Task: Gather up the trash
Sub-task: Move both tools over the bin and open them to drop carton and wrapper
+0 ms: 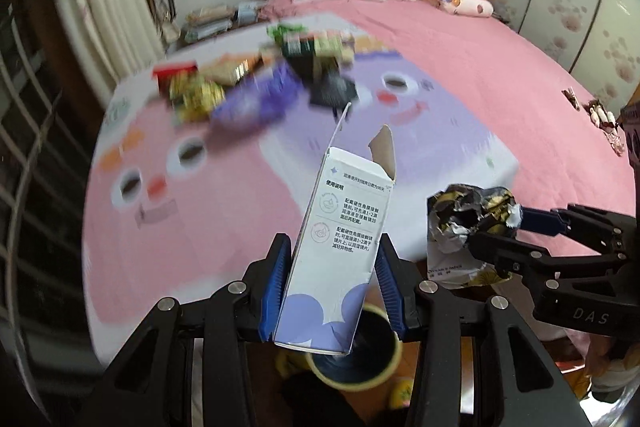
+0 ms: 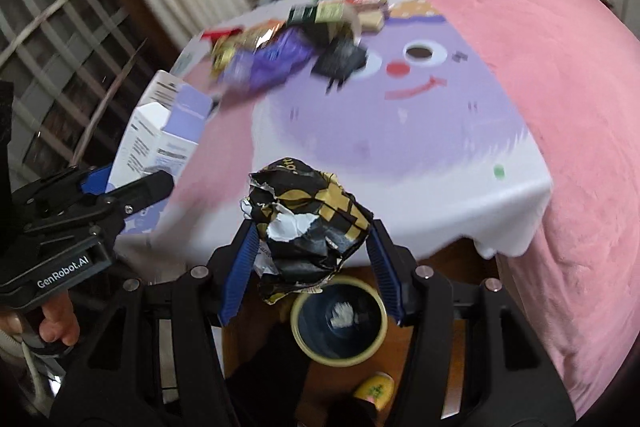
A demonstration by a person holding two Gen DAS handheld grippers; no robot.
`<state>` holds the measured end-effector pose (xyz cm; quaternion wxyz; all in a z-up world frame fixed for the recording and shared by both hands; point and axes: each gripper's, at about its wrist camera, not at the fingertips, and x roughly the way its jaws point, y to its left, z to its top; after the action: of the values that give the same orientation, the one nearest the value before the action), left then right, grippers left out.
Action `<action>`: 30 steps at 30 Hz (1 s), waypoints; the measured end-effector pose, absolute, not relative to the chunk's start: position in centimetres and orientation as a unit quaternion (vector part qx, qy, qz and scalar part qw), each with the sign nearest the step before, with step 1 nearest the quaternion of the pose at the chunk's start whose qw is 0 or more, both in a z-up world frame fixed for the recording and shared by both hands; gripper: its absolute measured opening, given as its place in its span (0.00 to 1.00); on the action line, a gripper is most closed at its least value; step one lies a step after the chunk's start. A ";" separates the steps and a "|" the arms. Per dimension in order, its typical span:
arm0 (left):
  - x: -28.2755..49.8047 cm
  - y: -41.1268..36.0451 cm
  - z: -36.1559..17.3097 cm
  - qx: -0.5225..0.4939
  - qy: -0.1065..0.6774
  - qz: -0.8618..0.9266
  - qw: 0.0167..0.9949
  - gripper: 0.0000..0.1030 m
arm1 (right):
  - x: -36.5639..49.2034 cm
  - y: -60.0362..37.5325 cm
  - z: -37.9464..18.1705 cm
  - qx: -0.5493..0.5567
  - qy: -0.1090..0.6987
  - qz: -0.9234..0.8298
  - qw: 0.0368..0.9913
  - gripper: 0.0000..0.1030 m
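Tongs on both hands are loaded: the left tongs [image 1: 334, 291] clamp a tall white-and-lilac cardboard carton [image 1: 336, 243] with its top flap torn open, and the right tongs [image 2: 310, 263] pinch a crumpled black-and-gold foil wrapper [image 2: 308, 223] with a silvery lining at its tears. Both loads hang past the near edge of the bed, over a round yellow-rimmed bin with a dark liner [image 2: 340, 319] standing on the wooden floor below; a scrap of white paper lies at its bottom.

The step in hand looks like carrying to the drop. Next, each pair of tongs should line up over the bin's mouth and spread; the stiff carton will likely fall straight, while the light, springy wrapper may cling to a ribbed blue pad.

More litter waits far on the bed: a blurred heap of glossy packets and small boxes [image 1: 256, 83] on a smooth cartoon-face sheet [image 1: 440, 139] spread over the pink bedcover [image 1: 500, 67].
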<state>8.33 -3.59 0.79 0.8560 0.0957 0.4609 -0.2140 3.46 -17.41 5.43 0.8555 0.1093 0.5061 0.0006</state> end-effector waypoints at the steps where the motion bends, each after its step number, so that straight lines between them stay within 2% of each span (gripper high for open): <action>1: 7.1 -3.6 -0.1 0.093 0.470 -0.211 0.852 0.41 | 2.2 -17.4 4.7 0.103 0.515 0.008 0.851 0.51; 9: -1.5 -3.0 -8.6 0.089 0.532 -0.196 0.819 0.41 | -4.3 -16.6 -2.2 0.095 0.568 0.025 0.817 0.51; 15: -3.9 -2.0 -16.5 0.113 0.558 -0.203 0.796 0.42 | -5.8 -15.4 -9.7 0.085 0.592 0.039 0.801 0.51; 23: -4.3 -1.7 -28.0 0.129 0.581 -0.210 0.776 0.41 | -5.9 -14.8 -22.1 0.060 0.618 0.049 0.782 0.51; 30: -2.1 -1.8 -36.3 0.106 0.603 -0.213 0.762 0.42 | -5.0 -14.9 -30.3 0.043 0.636 0.069 0.767 0.52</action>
<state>-2.11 -1.76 -36.28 0.7616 0.1059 0.6026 -0.2134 -5.04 -14.85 -30.32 0.7674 0.0428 0.6360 0.0690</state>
